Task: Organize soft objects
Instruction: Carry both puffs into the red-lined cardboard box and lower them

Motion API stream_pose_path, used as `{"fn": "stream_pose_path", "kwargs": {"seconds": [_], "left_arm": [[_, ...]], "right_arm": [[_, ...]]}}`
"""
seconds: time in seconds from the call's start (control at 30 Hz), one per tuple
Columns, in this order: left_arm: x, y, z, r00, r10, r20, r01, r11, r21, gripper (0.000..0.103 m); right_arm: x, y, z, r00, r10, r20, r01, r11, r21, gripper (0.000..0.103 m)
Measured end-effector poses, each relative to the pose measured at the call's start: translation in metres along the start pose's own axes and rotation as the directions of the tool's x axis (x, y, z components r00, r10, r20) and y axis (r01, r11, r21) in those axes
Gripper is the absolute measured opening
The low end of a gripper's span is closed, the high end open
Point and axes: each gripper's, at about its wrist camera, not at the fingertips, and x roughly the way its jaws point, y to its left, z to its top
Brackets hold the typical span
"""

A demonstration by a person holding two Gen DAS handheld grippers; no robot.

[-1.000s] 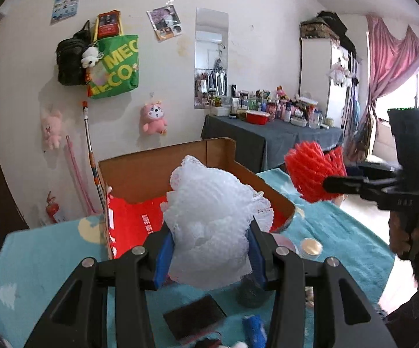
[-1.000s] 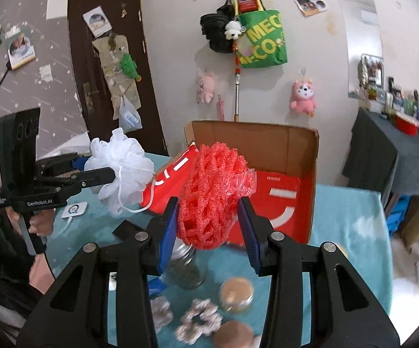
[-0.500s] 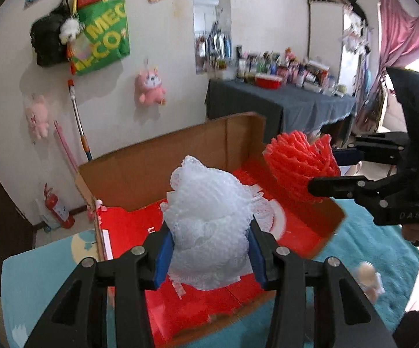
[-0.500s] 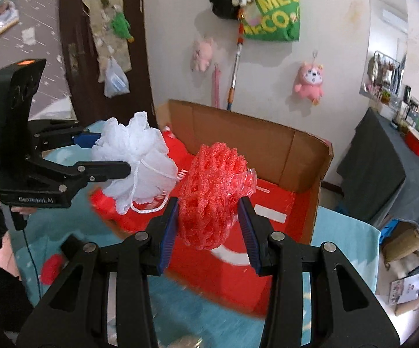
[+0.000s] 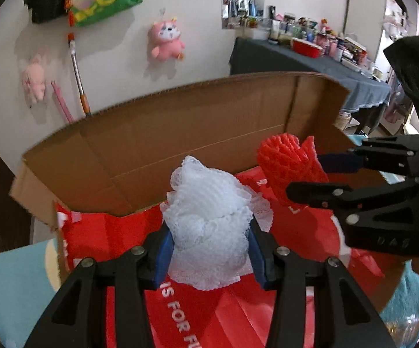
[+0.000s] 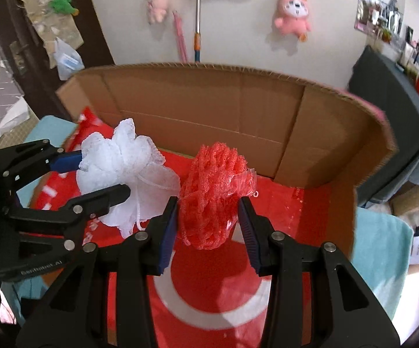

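My left gripper (image 5: 209, 249) is shut on a white mesh bath pouf (image 5: 208, 220), held over the red inside of an open cardboard box (image 5: 180, 133). To its right my right gripper (image 5: 322, 177) is shut on a red mesh pouf (image 5: 289, 162). In the right wrist view the red pouf (image 6: 215, 194) sits between the right gripper's (image 6: 211, 232) blue pads, above the box floor (image 6: 238, 290). The white pouf (image 6: 122, 168) hangs at the left in the left gripper (image 6: 93, 177). Both grippers tilt downward into the box.
The box's brown back wall (image 6: 209, 101) stands tall behind both poufs, its right wall (image 6: 363, 156) close to the red pouf. A teal cloth (image 6: 380, 249) covers the table around the box. Pink plush toys (image 5: 166, 40) hang on the wall behind.
Both grippers have moved forward and down from above the teal table to over the box's red floor, each still gripping its pouf. The box now fills both views.
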Motion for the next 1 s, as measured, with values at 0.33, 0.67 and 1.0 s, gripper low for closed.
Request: {"fn": "stream_pose_path", "kwargs": {"seconds": [0.33, 0.67, 1.0], "left_arm": [[0.033, 0.010, -0.001, 0.999, 0.025, -0.027, -0.026, 0.997, -0.073, 0.053], [0.033, 0.006, 0.001, 0.999, 0.035, -0.011, -0.036, 0.998, -0.055, 0.059], [0.030, 0.005, 0.000, 0.999, 0.046, -0.007, -0.046, 0.997, -0.056, 0.065]], "right_arm": [[0.039, -0.009, 0.009, 0.997, -0.029, -0.068, 0.032, 0.998, 0.046, 0.043], [0.039, -0.020, 0.007, 0.997, -0.020, -0.076, 0.026, 0.997, 0.079, 0.046], [0.039, -0.018, 0.012, 0.995, -0.050, -0.083, 0.056, 0.996, 0.075, 0.048]]}}
